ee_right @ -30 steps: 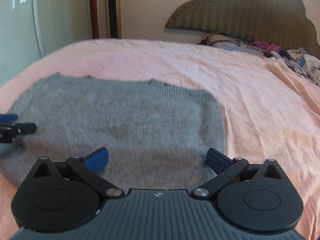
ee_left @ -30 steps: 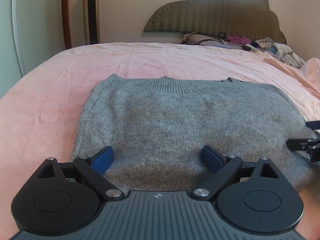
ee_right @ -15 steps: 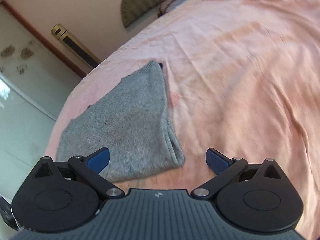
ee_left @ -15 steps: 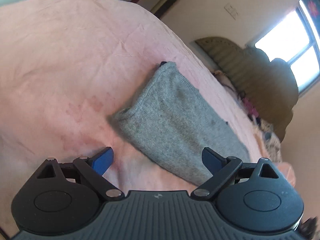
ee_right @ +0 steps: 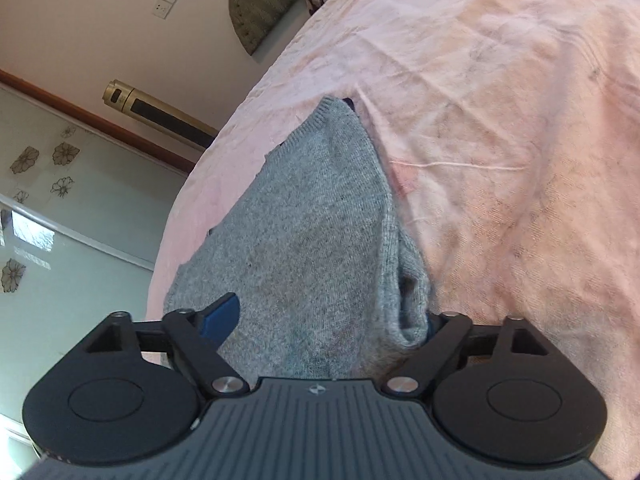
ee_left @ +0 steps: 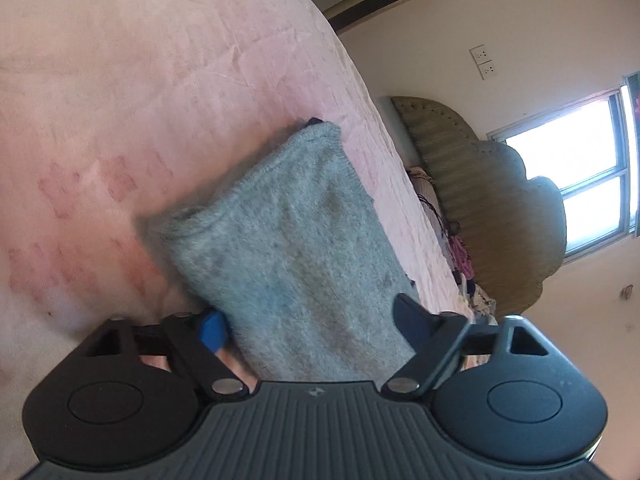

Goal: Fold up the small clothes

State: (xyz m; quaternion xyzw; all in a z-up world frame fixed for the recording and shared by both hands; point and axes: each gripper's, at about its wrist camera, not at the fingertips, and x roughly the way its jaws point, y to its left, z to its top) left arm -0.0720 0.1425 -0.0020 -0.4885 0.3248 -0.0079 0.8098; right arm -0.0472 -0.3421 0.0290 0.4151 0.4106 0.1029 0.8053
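Grey sweater (ee_left: 304, 248): fuzzy matt knit, ribbed at the hem. Bedsheet (ee_right: 500, 128): pink woven cloth, matt, finely creased. Left gripper (ee_left: 310, 326): matt black plastic body, ridged; blue pads smooth; bright metal rivets. Headboard (ee_left: 492, 200): ribbed, olive, matt upholstery. Tower unit (ee_right: 160, 114): glossy gold casing.

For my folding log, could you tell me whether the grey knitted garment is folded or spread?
Folded: the grey knitted garment shows doubled layers along one edge.
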